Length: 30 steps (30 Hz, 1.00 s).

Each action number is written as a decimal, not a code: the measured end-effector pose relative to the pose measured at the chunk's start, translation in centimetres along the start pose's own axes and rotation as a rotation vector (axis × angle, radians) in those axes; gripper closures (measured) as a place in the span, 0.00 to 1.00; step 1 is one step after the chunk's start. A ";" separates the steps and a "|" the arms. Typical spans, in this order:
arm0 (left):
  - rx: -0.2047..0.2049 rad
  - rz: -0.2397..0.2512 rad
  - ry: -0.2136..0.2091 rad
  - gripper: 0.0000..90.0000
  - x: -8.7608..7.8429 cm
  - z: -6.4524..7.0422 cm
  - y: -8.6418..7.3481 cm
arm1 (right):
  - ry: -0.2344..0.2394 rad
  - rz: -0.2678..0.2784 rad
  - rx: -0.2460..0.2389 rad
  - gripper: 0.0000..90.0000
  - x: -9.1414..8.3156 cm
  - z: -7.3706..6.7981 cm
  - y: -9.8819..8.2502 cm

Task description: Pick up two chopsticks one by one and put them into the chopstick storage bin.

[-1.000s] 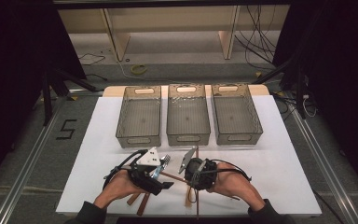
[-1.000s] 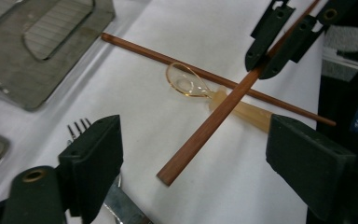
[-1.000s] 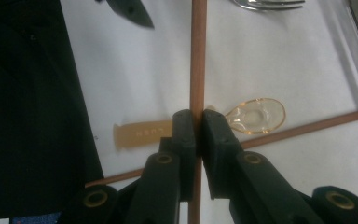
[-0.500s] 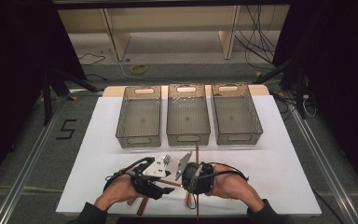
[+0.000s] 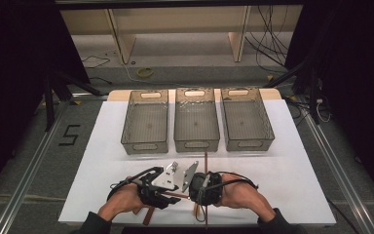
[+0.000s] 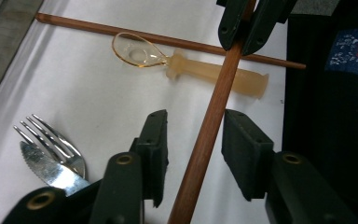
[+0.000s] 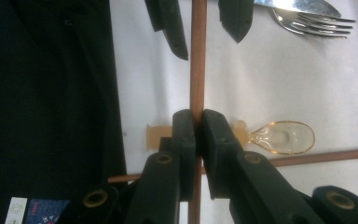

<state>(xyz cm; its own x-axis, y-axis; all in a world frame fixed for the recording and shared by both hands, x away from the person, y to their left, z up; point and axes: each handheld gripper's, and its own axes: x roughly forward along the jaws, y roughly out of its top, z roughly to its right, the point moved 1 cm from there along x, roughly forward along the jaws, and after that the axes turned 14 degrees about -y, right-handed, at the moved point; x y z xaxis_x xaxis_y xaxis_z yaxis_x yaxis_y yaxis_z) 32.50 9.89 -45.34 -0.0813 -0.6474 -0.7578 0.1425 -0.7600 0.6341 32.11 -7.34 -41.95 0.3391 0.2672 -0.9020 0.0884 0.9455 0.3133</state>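
Down at the near edge of the white table (image 5: 297, 146) the person's two hands have come close together, each working a pair of black tongs. The right gripper (image 7: 196, 128) is clamped tight on a brown wooden chopstick (image 7: 198, 60), its two pads pressed flat against the stick from either side, and the stick runs straight on past them toward the other tool. The left gripper (image 6: 193, 140) has that same chopstick (image 6: 214, 112) passing between its jaws – they have just been closing in on it, yet there is still a gap on each side and the pads are not touching the wood. Seen from above, the left gripper (image 5: 158, 187) and the right gripper (image 5: 202, 187) sit almost nose to nose, with the chopstick (image 5: 205, 163) poking out past the right hand toward the bins. A second chopstick (image 6: 98, 29) lies flat on the table, and just beside it rests a small clear amber spoon (image 6: 186, 63) with a pale stubby handle; the held stick crosses over both. Off to one side a metal fork (image 6: 56, 144) and a serrated knife (image 6: 46, 170) lie together, overlapping, partly hidden behind the left tool. Farther back on the table stand three smoky see-through bins in a row – the left bin (image 5: 145, 141), the middle bin (image 5: 196, 141) and the right bin (image 5: 247, 141) – well apart from the hands.
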 end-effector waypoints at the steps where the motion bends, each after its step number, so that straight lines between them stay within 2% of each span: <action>1: 0.003 -0.006 -0.004 0.70 0.0 0.0 0.0 | 0.002 0.000 -0.002 0.94 0.0 -0.1 0.0; 2: 0.007 -0.013 -0.010 0.74 0.0 0.1 0.0 | 0.004 -0.005 -0.008 0.94 0.0 -0.2 0.0; 9: 0.026 -0.047 -0.040 0.83 0.4 0.4 0.0 | 0.014 0.003 -0.032 0.94 0.0 -0.3 0.0; 13: 0.044 -0.051 -0.056 0.85 0.3 0.5 0.0 | 0.019 0.005 -0.034 0.93 0.0 -0.4 0.0; 15: 0.052 -0.032 -0.077 0.89 0.4 0.6 -0.1 | 0.011 0.001 -0.029 0.91 -0.1 -0.2 -0.1; 17: 0.059 -0.032 -0.075 0.91 0.4 0.7 0.0 | 0.011 0.006 -0.004 0.88 -0.2 0.3 -0.2; 18: 0.062 -0.044 -0.054 0.91 0.5 0.8 0.0 | 0.008 0.004 0.013 0.88 -0.3 0.5 -0.4; 19: 0.058 -0.043 -0.049 0.91 0.5 0.7 -0.1 | -0.001 0.003 0.023 0.84 -0.4 0.7 -0.5; 22: 0.026 -0.020 -0.029 0.91 0.2 0.2 -0.4 | -0.008 0.046 0.113 0.68 -1.1 1.5 -0.7; 23: 0.026 -0.020 -0.029 0.91 0.2 0.2 -0.4 | -0.008 0.046 0.113 0.68 -1.1 1.5 -0.7; 24: -0.001 -0.005 -0.011 0.91 -0.1 0.0 -0.5 | -0.036 0.080 0.161 0.60 -1.7 2.1 -0.9; 26: -0.007 0.000 0.000 0.91 -0.3 -0.1 -0.5 | -0.057 0.110 0.223 0.53 -2.4 2.7 -1.2; 27: -0.025 0.013 0.012 0.91 -0.4 -0.3 -0.6 | -0.069 0.136 0.269 0.52 -2.7 2.9 -1.3; 28: -0.038 0.016 0.023 0.91 -0.6 -0.5 -0.7 | -0.069 0.136 0.269 0.52 -2.7 2.9 -1.3; 29: -0.048 0.023 0.038 0.91 -0.8 -0.6 -0.8 | -0.073 0.150 0.304 0.51 -3.0 3.2 -1.5; 30: -0.080 0.049 0.065 0.91 -1.2 -1.0 -1.0 | -0.111 0.180 0.347 0.48 -3.4 3.5 -1.9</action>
<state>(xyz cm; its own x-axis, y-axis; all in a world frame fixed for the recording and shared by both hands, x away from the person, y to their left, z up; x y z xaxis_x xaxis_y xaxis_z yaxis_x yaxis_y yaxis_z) 33.48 11.44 -45.24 -0.0089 -0.6770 -0.7359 0.2233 -0.7187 0.6585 34.08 -10.68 -38.39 0.4757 0.3827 -0.7920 0.3230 0.7615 0.5620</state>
